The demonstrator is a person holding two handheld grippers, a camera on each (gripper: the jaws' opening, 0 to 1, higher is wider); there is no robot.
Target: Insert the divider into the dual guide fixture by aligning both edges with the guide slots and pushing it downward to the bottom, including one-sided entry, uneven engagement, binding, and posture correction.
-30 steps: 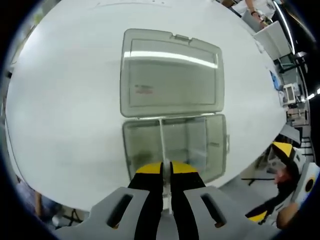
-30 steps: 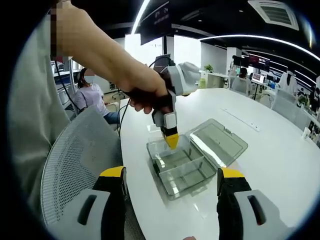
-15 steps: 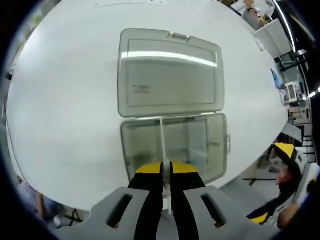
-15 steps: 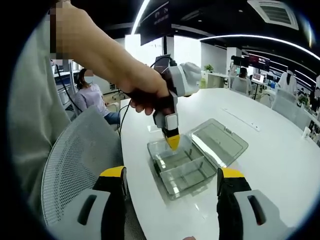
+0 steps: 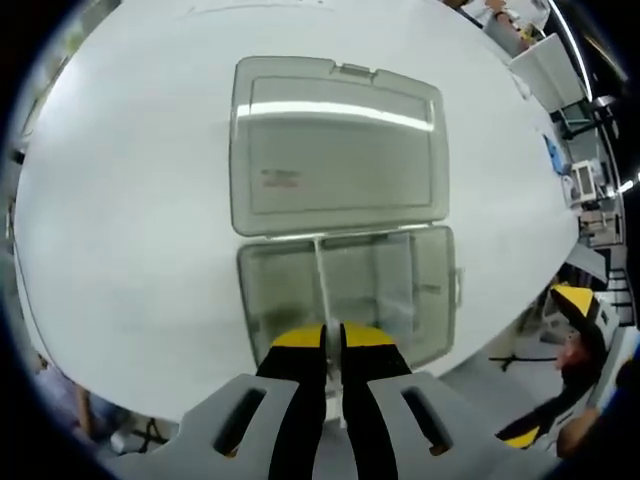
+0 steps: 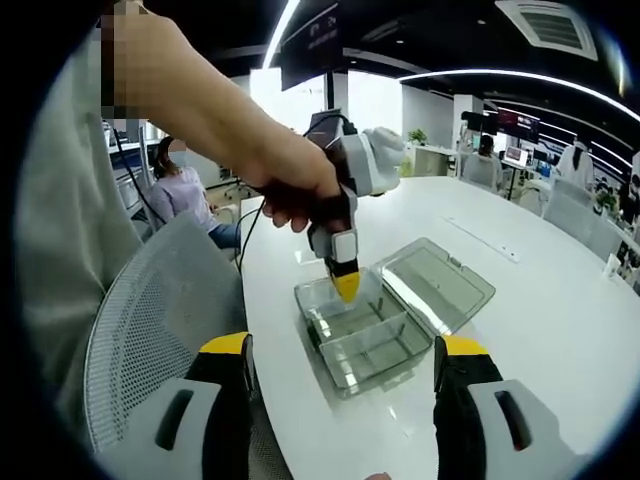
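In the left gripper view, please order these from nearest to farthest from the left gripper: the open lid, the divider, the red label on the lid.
1. The divider, held between the left gripper jaws.
2. The open lid, beyond the box.
3. The red label, on the lid's left part.

Hand-held gripper (image 5: 333, 345) pinching divider (image 5: 322, 285) (upright)

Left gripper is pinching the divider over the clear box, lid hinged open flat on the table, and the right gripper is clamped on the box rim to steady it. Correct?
Not quite. The right gripper is open and apart from the clear box, as the right gripper view shows. The rest holds: the left gripper pinches the divider, the lid lying open flat on the table.
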